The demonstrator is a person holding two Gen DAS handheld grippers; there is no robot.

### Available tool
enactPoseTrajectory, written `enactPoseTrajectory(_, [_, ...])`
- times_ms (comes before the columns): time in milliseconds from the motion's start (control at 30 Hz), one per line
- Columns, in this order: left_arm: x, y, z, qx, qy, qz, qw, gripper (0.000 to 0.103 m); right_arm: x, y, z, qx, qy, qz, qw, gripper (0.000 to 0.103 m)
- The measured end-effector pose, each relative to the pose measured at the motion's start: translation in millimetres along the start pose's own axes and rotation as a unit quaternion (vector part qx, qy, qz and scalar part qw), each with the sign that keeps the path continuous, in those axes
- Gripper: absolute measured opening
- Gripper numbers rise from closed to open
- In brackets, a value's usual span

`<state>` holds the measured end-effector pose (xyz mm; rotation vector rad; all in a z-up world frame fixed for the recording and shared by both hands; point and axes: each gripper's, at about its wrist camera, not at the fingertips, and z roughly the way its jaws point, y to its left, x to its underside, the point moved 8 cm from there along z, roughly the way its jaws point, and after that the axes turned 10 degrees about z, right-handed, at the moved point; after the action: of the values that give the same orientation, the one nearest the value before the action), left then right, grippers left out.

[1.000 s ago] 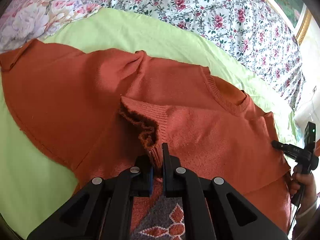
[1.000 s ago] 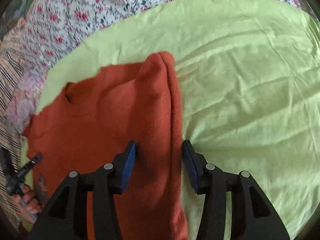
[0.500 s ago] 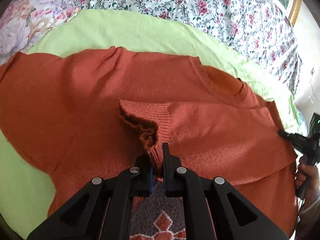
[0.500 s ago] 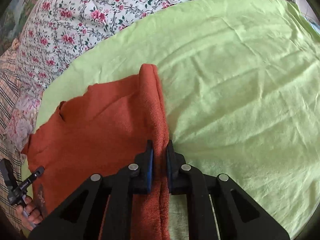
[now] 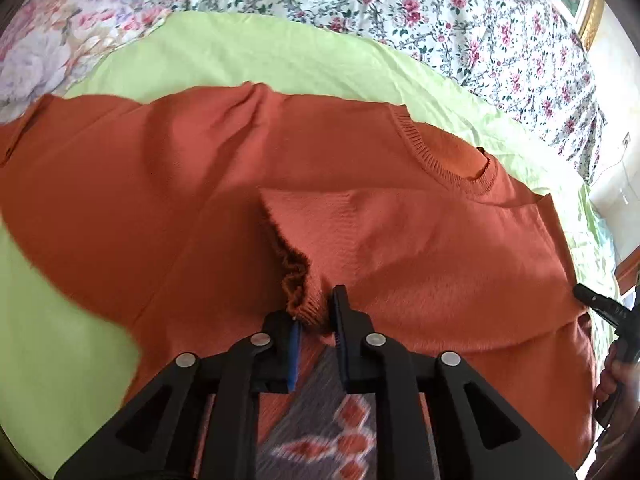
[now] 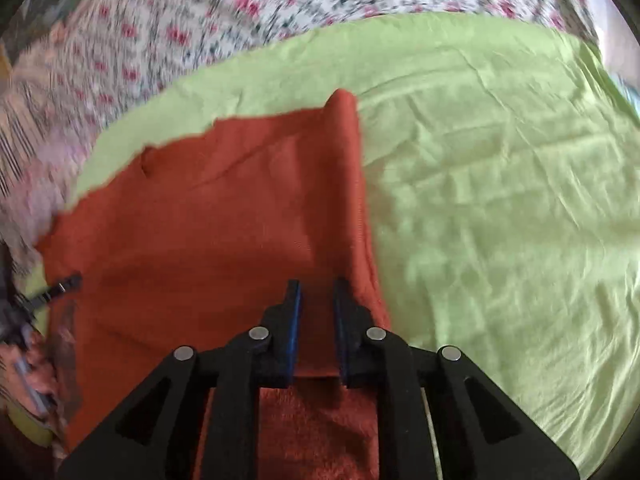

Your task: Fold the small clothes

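Observation:
An orange knit sweater (image 5: 400,240) lies spread on a green sheet (image 5: 240,52), its ribbed neckline (image 5: 440,160) at the far right. One sleeve is folded in over the body. Its cuff (image 5: 298,280) sits between the jaws of my left gripper (image 5: 310,304), which are opening, and the pads no longer pinch it. My right gripper (image 6: 317,282) holds the sweater's (image 6: 220,220) folded side edge (image 6: 348,160). The cloth fills the gap between its jaws, which are opening slightly. The right gripper's tip (image 5: 600,306) shows at the sweater's far edge.
A floral bedspread (image 5: 400,8) surrounds the green sheet (image 6: 500,200), which is bare to the right of the sweater. A grey patch with an orange flower pattern (image 5: 332,432) shows under my left gripper. A hand (image 5: 616,380) holds the other gripper at the right edge.
The left jaws, shut on the cuff before, have parted. The right jaws closed on the side fold and carried it leftward over the sweater. The right view is now blurred.

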<state>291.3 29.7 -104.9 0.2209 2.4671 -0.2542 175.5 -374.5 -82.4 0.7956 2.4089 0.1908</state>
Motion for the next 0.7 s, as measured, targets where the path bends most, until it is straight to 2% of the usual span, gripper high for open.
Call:
enactPoseTrajectory(67, [5, 7, -12, 0.002, -0.004, -0.011, 0.9999, 0.018, 0, 2, -14, -0.01, -0.009, 0.014, 1.0, 0.02])
enactPoseTrajectory(167, [12, 22, -36, -0.01, -0.022, -0.027, 0.9994, 0.018, 8, 18, -34, -0.031, -0.019, 0.002, 0.999, 0.029])
enactPoseTrajectory(233, [15, 40, -53, -0.026, -0.038, -0.039, 0.9982, 0.018, 18, 36, -43, -0.061, -0.016, -0.004, 0.998, 0.036])
enactPoseTrajectory(300, [16, 62, -65, -0.056, -0.045, -0.048, 0.9963, 0.02, 31, 50, -48, -0.083, -0.01, -0.011, 0.996, 0.037])
enactPoseTrajectory(333, [17, 78, -70, -0.077, -0.047, -0.052, 0.9946, 0.024, 36, 61, -46, -0.091, -0.005, -0.013, 0.996, 0.037])
enactPoseTrajectory(367, [17, 93, -73, -0.093, -0.045, -0.059, 0.9929, 0.035, 42, 68, -43, -0.1, 0.001, -0.014, 0.995, 0.038])
enactPoseTrajectory(467, [16, 140, -77, -0.123, -0.039, -0.099, 0.9866, 0.054, 58, 81, -37, -0.117, 0.025, -0.015, 0.993, 0.038])
enactPoseTrajectory(567, [10, 192, -76, -0.127, -0.04, -0.152, 0.9794, 0.058, 73, 93, -31, -0.122, 0.041, -0.022, 0.991, 0.038])
enactPoseTrajectory(700, [0, 268, -60, -0.143, -0.034, -0.226, 0.963, 0.065, 83, 106, -24, -0.127, 0.061, -0.029, 0.99, 0.038])
